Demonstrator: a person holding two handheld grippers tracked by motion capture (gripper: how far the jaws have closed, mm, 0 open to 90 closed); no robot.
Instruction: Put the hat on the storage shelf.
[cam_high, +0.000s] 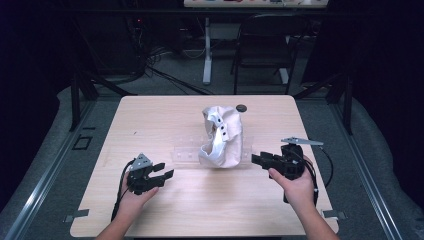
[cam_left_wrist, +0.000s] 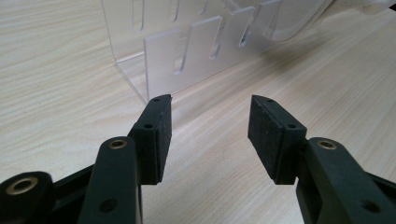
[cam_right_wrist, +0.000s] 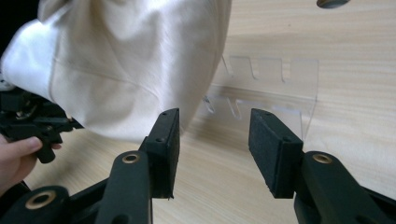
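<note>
Right gripper (cam_high: 256, 159), in the high view, sits at centre right of the frame with its black jaws spread and nothing between them, pointing leftward at the cream-white fabric cap (cam_high: 222, 137), which stands draped on a clear acrylic slotted stand (cam_high: 182, 153) at the middle of the light wooden table (cam_high: 150, 112). Left gripper (cam_high: 165, 170) lies at lower left of centre, jaws likewise spread and empty, aimed rightward and up-frame at the same stand; the stand's long axis runs left to right across the frame, and the cap sits toward its right end, so the right gripper is judged the nearer to the fabric. A small dark round disc (cam_high: 241, 107) lies just beyond the cap. Left gripper view: pads (cam_left_wrist: 161, 135) stand wide apart over bare wood, the stand's near end just ahead in the upper centre, not touched. Right gripper view: the jaws gape with only table between them, the cap filling the upper left just beyond the left-hand pad (cam_right_wrist: 167, 147), apparently not touching it; the stand extends to the upper right.
</note>
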